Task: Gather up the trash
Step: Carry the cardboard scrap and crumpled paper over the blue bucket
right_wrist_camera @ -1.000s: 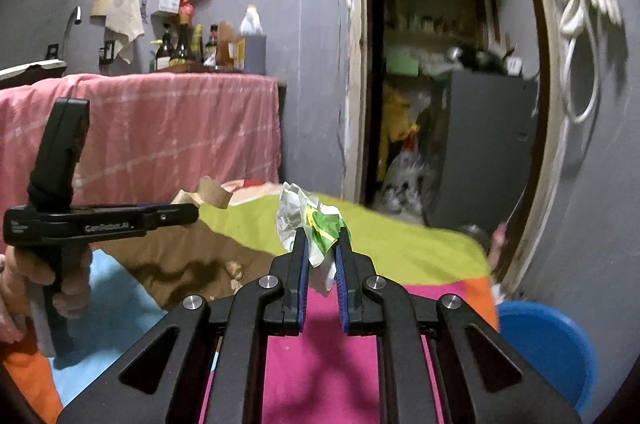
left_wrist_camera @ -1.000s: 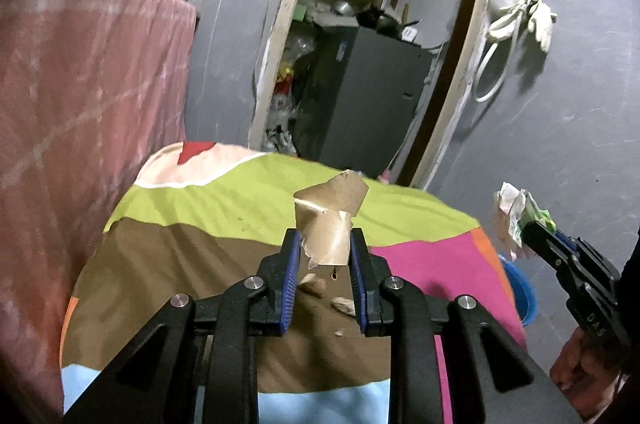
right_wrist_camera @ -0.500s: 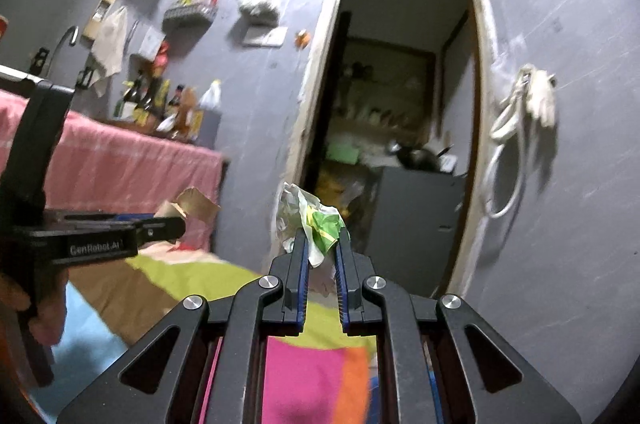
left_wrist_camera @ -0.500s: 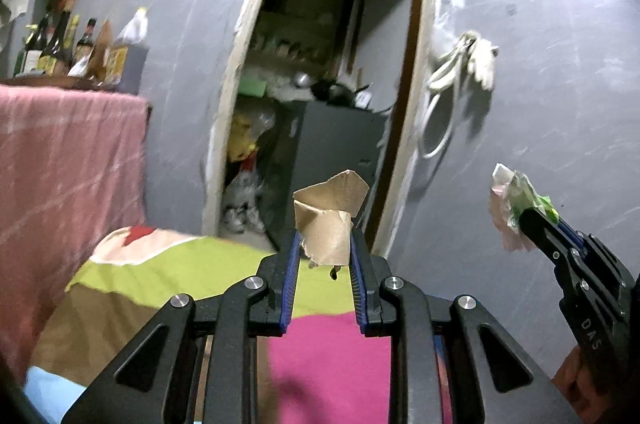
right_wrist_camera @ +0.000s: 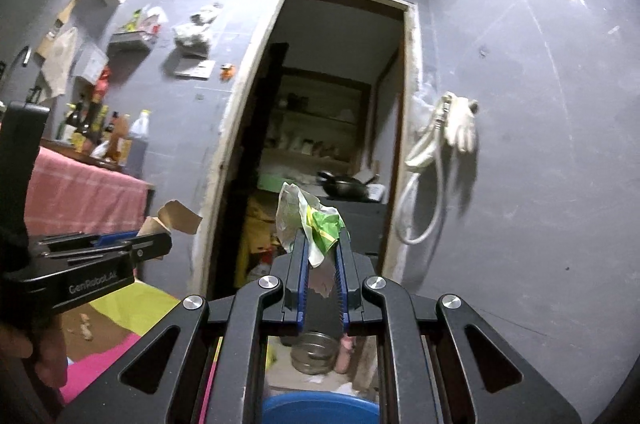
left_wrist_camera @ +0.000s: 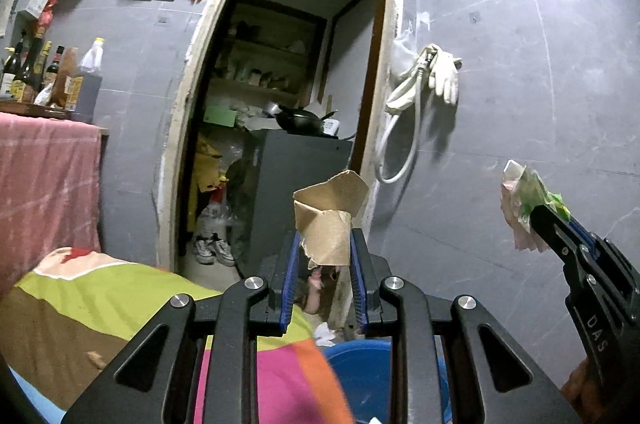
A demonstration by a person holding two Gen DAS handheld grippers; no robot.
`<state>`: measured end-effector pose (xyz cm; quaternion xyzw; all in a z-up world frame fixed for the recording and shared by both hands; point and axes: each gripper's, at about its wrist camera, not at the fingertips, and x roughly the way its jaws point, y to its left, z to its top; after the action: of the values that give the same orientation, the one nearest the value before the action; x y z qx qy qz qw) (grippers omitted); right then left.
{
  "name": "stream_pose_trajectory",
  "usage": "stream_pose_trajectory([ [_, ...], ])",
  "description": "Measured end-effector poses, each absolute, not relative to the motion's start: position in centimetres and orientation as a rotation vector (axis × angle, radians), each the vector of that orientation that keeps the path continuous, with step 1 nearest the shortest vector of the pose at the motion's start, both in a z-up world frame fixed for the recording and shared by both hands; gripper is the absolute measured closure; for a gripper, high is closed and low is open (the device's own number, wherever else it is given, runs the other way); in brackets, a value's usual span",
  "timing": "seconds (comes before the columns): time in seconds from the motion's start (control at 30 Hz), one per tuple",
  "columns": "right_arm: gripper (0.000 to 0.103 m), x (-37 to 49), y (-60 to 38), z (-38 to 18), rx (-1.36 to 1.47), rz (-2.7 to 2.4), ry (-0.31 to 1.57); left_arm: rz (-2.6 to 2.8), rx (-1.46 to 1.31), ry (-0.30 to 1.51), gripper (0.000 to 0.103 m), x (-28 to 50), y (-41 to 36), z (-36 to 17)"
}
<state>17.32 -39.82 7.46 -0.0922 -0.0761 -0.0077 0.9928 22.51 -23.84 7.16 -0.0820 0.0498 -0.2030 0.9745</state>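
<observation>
brown cardboard scrap [left_wrist_camera: 326, 224], torn and folded, stands pinched between the blue pads of the left gripper [left_wrist_camera: 324, 260], raised level in front of an open doorway [left_wrist_camera: 288, 112] in a grey tiled wall. beside it, the right gripper [right_wrist_camera: 322, 256] is pressed nearly together on a crumpled green-and-white wrapper [right_wrist_camera: 316, 222], which juts up from its tips. each tool shows in the other's view, the two side by side and apart, neither piece of trash touching anything but its own pads.

both pieces are held over the far end of a bed with a bright patchwork cover [left_wrist_camera: 100, 288]. just past the cover's edge and below the grippers sits a blue basin [left_wrist_camera: 360, 368]; only part of its rim shows under each tool, and what it holds cannot be made out, beyond a pale scrap at the lower edge of the left view. a metal can [right_wrist_camera: 314, 350] stands on the floor beyond it.

the step in hand looks like the carry: two pieces picked up and on their way to a bin, most likely the basin. the next move calls for bringing each gripper over the basin's mouth, tipping it downward and spreading the jaws so the scraps fall inside rather than on the cover or floor. small crumbs [right_wrist_camera: 86, 326] on the brown patch of the cover suggest more collecting remains.
</observation>
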Motion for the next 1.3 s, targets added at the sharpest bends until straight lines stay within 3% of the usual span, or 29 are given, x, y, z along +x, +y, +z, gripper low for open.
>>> stream_pose_trajectory([
  [0.57, 0.093, 20.2, -46.6, 2.7, -0.036, -0.102, 0.031, -0.46, -0.103, 0.245, 0.083, 26.2, -31.4, 2.8],
  [1.3, 0.091, 23.9, -48.4, -0.4, 0.055, -0.062, 0.226, -0.509, -0.091, 0.504, 0.079, 30.7, -33.5, -1.9],
])
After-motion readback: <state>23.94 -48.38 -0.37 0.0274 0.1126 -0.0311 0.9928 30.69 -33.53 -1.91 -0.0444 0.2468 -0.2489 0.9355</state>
